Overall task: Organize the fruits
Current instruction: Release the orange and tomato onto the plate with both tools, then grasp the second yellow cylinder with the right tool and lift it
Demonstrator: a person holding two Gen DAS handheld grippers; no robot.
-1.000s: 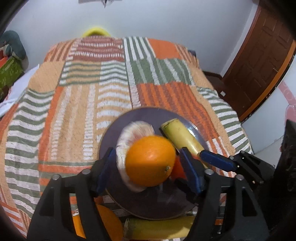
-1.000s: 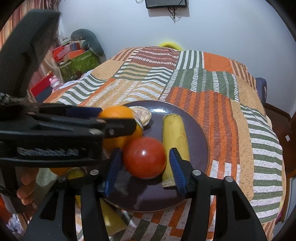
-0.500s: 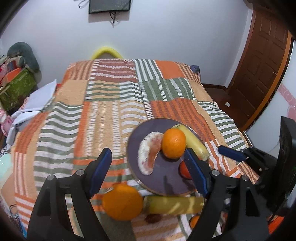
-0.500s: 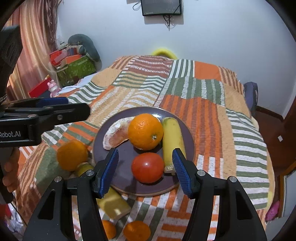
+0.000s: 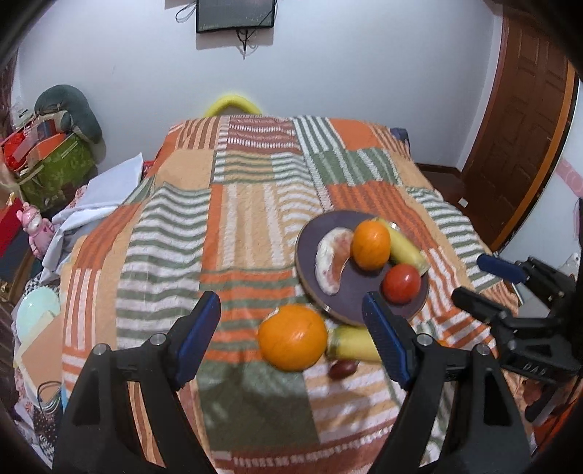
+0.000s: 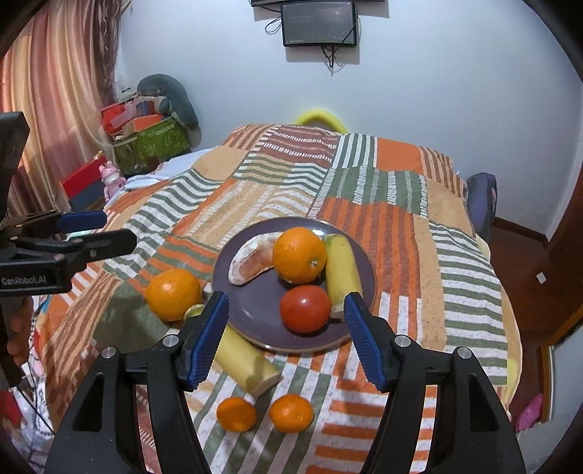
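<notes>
A dark purple plate (image 6: 255, 313) lies on the striped bedspread and holds an orange (image 6: 299, 254), a tomato (image 6: 304, 308), a banana piece (image 6: 342, 274) and a peeled pomelo wedge (image 6: 252, 261). It also shows in the left wrist view (image 5: 359, 295). Beside the plate lie a big orange (image 5: 292, 337) (image 6: 174, 294), a second banana piece (image 6: 243, 359) and two small mandarins (image 6: 237, 414). My left gripper (image 5: 291, 341) is open and empty above the big orange. My right gripper (image 6: 286, 339) is open and empty above the plate's near edge.
A small dark red fruit (image 5: 341, 369) lies by the banana piece. The bed (image 5: 247, 204) is wide, with boxes and a toy (image 6: 145, 142) to the left, a wooden door (image 5: 524, 120) to the right and a screen (image 6: 319, 22) on the wall.
Both grippers have let go of their fruit and pulled back and up: the orange and the tomato now rest on the plate, and more of the bed is in view.
</notes>
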